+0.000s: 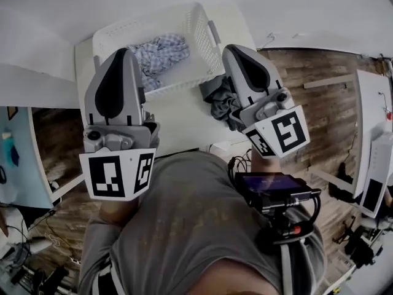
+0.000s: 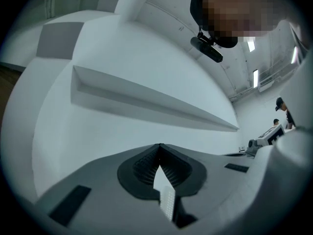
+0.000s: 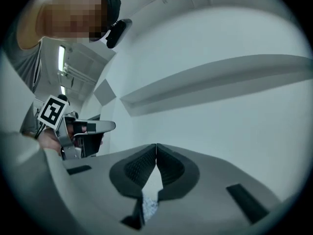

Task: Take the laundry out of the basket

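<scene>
Basket (image 1: 202,26), table's (image 1: 178,128) far edge: checked garment (image 1: 161,51) left inside. Grey garment (image 1: 220,103) laid outside its near right corner, judged unloaded. Left gripper (image 2: 159,148), right gripper (image 3: 155,147): jaws closed, empty, held raised between picks.

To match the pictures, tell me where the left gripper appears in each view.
Head view: left gripper left of centre, pointing up the picture.
Left gripper view: the gripper at bottom centre, jaws shut.
Right gripper view: the gripper small, near the left edge.
Shared landmark: the black head camera, near the top of both gripper views.
</scene>
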A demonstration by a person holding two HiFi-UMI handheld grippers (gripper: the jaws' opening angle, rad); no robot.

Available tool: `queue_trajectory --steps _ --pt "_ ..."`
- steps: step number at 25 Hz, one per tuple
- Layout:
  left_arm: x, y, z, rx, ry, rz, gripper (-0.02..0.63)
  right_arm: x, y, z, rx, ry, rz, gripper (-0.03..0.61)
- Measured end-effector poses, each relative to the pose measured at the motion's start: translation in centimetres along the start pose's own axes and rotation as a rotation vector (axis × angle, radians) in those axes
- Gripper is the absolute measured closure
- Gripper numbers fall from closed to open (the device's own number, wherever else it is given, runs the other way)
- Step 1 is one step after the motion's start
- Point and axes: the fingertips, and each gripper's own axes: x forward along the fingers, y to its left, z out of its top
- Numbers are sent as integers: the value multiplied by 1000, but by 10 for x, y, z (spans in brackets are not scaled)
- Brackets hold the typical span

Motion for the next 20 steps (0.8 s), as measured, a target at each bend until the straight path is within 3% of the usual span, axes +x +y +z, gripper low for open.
queue_trajectory --steps 9,16,20 --pt "-38 59 20 81 -51 181 606 78 62 26 -71 -92 199 569" --pt "-55 74 29 75 -93 265 606 95 80 27 -97 -85 283 568" --pt "-47 112 10 54 -78 297 606 134 87 5 -108 -49 309 568"
